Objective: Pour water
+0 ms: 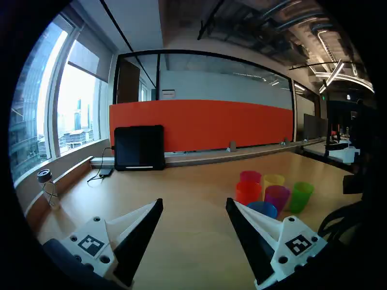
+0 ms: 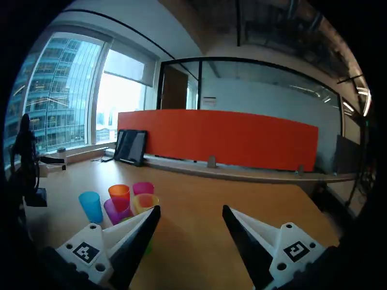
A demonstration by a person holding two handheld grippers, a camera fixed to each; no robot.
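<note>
We note a long pale wooden desk (image 1: 193, 188) running up to an orange partition (image 1: 208, 123). Along one side, tall windows (image 1: 77, 116) let in bright daylight. A grey roller blind (image 1: 89, 60) hangs partway down, with glass towers (image 2: 53, 96) beyond. Behind the partition we see a black-framed glass wall (image 1: 217, 79). Overhead: exposed pipes (image 1: 271, 19), lit strip lights (image 1: 334, 71).
</note>
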